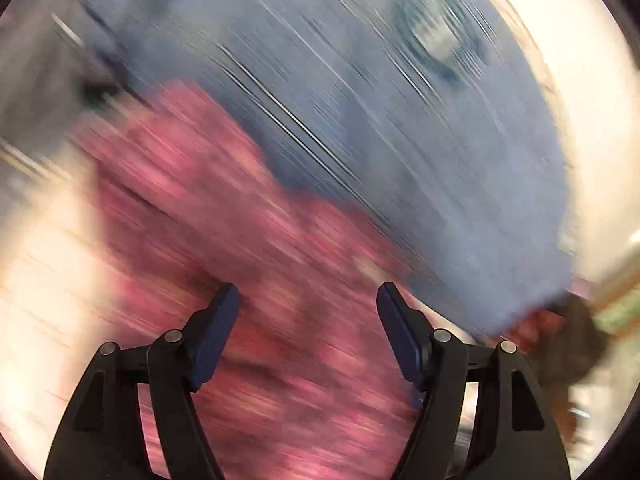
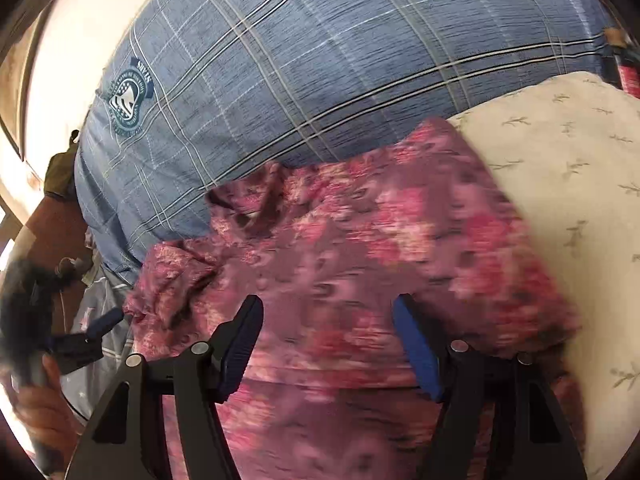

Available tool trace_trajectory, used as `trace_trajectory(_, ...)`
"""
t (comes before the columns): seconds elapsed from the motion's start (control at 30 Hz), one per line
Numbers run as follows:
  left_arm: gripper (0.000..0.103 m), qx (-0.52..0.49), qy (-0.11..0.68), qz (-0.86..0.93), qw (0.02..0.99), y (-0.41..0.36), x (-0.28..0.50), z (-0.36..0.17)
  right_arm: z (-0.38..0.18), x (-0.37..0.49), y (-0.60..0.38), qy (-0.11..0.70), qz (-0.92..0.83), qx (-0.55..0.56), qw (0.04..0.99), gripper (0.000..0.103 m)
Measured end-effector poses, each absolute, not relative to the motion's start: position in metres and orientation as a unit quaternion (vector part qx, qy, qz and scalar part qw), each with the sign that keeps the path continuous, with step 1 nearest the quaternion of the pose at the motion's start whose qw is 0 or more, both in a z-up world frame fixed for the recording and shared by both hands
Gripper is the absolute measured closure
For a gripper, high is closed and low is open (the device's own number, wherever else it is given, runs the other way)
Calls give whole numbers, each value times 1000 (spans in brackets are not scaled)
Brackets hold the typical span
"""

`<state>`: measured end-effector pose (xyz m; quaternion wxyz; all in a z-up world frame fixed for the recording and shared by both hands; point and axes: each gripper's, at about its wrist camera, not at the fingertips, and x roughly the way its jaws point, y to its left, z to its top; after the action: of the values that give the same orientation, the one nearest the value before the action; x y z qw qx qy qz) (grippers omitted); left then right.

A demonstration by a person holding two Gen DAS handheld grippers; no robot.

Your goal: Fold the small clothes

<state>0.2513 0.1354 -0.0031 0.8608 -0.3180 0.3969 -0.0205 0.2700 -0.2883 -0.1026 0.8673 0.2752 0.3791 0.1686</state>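
Note:
A pink and maroon flowered garment [image 2: 352, 264] lies crumpled on the bed, in front of a blue checked pillow [image 2: 320, 64]. My right gripper [image 2: 328, 316] hovers just above the garment, jaws wide open and empty. In the left wrist view everything is blurred by motion; the same pink garment [image 1: 240, 280] fills the lower part. My left gripper [image 1: 308, 300] is open above it and holds nothing. The left gripper also shows at the left edge of the right wrist view [image 2: 96, 328], beside the garment's left end, held by a hand.
The blue checked pillow with a round crest [image 1: 440, 36] lies behind the garment. A cream pillow with a leaf print [image 2: 560, 184] lies to the right. A pale grey cloth [image 2: 96, 304] shows at the left, under the garment's edge.

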Motion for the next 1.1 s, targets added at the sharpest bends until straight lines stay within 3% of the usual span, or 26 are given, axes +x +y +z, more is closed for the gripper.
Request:
trace_trajectory(0.2, 32, -392, 368, 33, 843, 214, 236, -24, -103, 314, -183, 443, 253, 246, 824, 31)
trace_trajectory(0.4, 32, -416, 381, 28, 825, 213, 245, -41, -114, 341, -127, 448, 265, 261, 813, 31)
trace_trajectory(0.43, 32, -416, 380, 24, 826, 211, 246, -41, -116, 347, -123, 453, 266, 273, 806, 41)
trace_trajectory(0.47, 32, -414, 381, 21, 827, 208, 246, -40, -117, 350, -119, 458, 269, 277, 801, 78)
trace_trajectory(0.5, 32, -411, 381, 20, 828, 206, 247, -39, -116, 353, -116, 467, 263, 268, 800, 94)
trace_trajectory(0.8, 25, -437, 399, -23, 805, 191, 249, -50, -39, 301, -248, 325, 257, 329, 849, 97)
trace_trajectory(1.1, 24, -388, 492, -76, 776, 115, 266, -80, -97, 278, -376, 349, 111, 394, 843, 98)
